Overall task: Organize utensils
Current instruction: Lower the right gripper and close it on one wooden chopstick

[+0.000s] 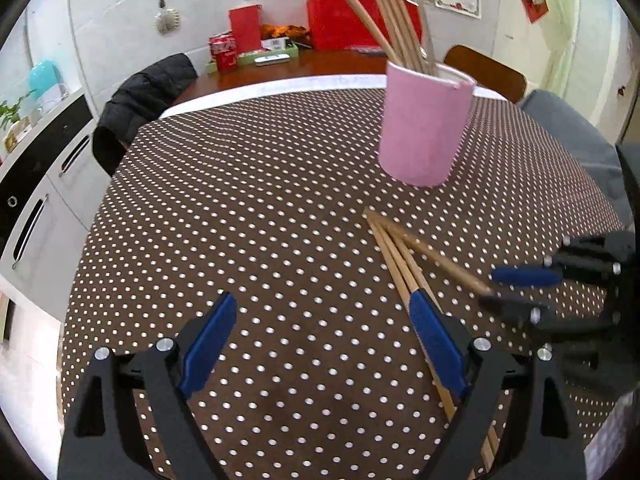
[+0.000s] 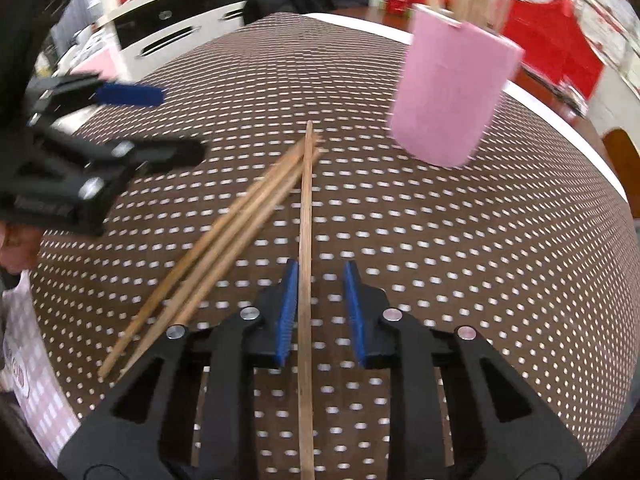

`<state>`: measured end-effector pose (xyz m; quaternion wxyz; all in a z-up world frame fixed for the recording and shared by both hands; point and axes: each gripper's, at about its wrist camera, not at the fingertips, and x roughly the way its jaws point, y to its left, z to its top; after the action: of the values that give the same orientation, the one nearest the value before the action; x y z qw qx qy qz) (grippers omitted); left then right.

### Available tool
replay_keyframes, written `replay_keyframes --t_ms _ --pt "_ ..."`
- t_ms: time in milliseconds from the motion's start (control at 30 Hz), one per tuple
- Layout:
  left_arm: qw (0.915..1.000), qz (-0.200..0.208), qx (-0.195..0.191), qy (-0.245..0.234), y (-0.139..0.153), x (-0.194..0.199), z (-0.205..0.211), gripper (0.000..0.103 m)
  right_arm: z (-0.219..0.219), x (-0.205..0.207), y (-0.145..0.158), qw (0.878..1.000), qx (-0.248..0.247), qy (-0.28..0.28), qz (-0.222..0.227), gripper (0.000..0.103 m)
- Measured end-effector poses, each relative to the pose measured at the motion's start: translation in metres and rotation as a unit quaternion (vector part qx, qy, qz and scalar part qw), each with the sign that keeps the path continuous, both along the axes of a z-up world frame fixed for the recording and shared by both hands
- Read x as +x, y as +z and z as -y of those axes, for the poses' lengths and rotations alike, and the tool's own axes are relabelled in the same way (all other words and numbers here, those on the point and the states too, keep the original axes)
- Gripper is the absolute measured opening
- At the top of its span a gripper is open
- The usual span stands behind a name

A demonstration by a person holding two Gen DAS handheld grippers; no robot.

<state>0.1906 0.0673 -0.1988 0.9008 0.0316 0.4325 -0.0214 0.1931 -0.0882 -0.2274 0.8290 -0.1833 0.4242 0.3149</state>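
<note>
Chopstick [image 2: 305,216] between parted right tool [image 2: 321,312] fingers.

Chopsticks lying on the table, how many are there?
4. Three chopsticks lie bunched on the dotted tablecloth; one chopstick runs between the right gripper fingers. More stand in the pink cup, uncounted.

Open stretch of dotted surface [image 1: 248,208] is lying ahead and to the left of the left hand-held gripper [image 1: 324,344], whose jaws are standing wide apart.

Pink cup [image 1: 424,128] is standing upright ahead right, chopsticks sticking up out of it, blocking overhead passage there.

Loose chopsticks [image 1: 400,256] are fanning across the surface between cup and grippers.

Right hand-held gripper [image 2: 320,308] is straddling one chopstick [image 2: 306,240], jaws parted; the left one is crowding its left side.
</note>
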Motion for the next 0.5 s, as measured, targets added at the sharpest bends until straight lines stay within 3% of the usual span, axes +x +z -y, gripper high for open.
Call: replay_keyframes --t_ms 233,500 --pt "0.9985 -0.019 0.044 -0.027 -0.016 0.001 0.025 0.087 0.021 0.005 0.002 0.999 0.020 -0.022 -0.012 0.024" --pt "0.9981 -0.035 0.039 -0.033 -0.025 0.003 0.027 0.087 0.027 0.007 0.003 0.999 0.027 -0.024 -0.018 0.024"
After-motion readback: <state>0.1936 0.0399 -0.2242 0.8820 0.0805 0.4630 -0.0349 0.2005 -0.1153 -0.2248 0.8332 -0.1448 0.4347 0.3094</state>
